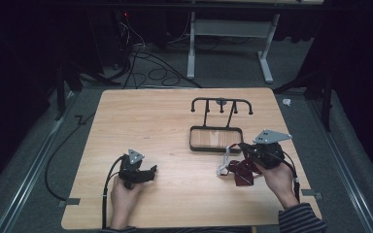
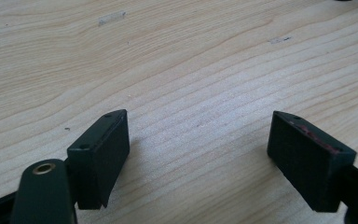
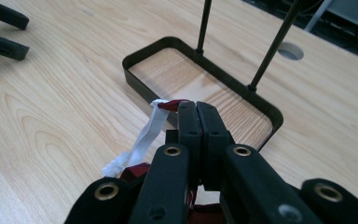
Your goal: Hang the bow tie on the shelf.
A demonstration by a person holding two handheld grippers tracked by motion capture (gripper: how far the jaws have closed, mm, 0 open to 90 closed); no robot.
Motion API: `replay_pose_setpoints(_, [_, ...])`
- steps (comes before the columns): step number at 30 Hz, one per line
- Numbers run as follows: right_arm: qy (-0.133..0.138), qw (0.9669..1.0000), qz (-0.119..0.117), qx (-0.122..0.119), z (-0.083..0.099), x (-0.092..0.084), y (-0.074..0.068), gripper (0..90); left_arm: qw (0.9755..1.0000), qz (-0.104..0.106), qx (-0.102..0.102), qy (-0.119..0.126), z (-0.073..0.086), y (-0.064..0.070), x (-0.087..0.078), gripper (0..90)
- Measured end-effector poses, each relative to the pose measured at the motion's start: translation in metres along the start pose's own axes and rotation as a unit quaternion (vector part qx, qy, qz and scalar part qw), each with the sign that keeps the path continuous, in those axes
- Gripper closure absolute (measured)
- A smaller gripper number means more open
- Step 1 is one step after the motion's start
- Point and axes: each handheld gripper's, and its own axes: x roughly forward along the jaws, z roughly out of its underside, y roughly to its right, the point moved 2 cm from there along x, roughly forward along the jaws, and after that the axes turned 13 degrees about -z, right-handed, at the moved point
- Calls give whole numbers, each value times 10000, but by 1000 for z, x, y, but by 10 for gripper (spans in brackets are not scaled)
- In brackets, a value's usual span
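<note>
Lying pale wooden table, dark cabled floor

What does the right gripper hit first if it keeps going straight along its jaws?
Probably the black rack: the right gripper, shut on a dark red cloth item with a white strap, points over the near wall of the rack's tray base. It seems raised, so it may pass over that wall toward the uprights.

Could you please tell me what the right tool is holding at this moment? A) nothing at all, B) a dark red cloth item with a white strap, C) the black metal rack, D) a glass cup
B: in the right gripper view the right tool is shut on the dark red cloth item by its white strap, in front of the black rack.
</note>
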Motion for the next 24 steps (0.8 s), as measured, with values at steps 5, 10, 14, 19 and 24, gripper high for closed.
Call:
replay_pose_setpoints(5, [64, 9999, 15, -79, -8, -4, -1, 900, 10000, -3, 2, -1, 0, 0, 0, 212])
replay_pose_setpoints(10, [135, 9997, 33, -189, -19, -7, -3, 900, 10000, -3, 3, 0, 0, 0, 0, 212])
replay_pose_setpoints(14, [163, 9994, 62, -284, -28, -9, -4, 900, 10000, -3, 1, 0, 0, 0, 0, 212])
replay_pose_setpoints(19, [176, 9991, 70, -390, -40, -9, -7, 900, 10000, -3, 1, 0, 0, 0, 0, 212])
replay_pose_setpoints(24, [227, 9986, 45, -479, -52, -7, -6, 900, 10000, -4, 3, -1, 0, 0, 0, 212])
